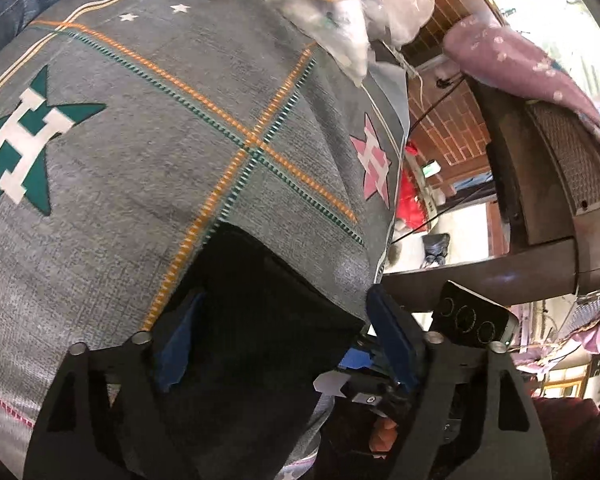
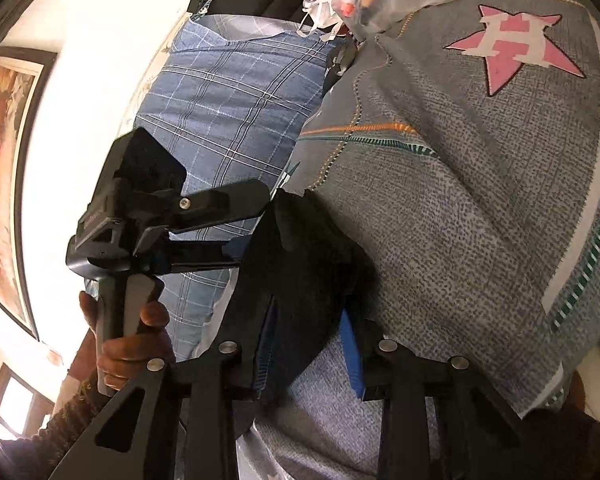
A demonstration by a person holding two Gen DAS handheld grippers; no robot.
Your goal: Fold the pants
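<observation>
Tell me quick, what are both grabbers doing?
Left gripper: open, black pants between its fingers.
Right gripper: black pants between fingers; grip cannot be told.

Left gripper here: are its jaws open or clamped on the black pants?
Open. In the left wrist view the left gripper has the black pants lying between its blue pads, with a gap beside the right one.

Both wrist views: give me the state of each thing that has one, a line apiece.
black pants: bunched on the bedspread, cloth lying between each pair of tongs.
left tongs: open, pads wide apart, cloth loose between them.
right tongs: narrow gap filled with pants cloth; whether the pads press, cannot tell.
bedspread: spread out, wrinkled.
pillow: lying beside the bedspread.
</observation>
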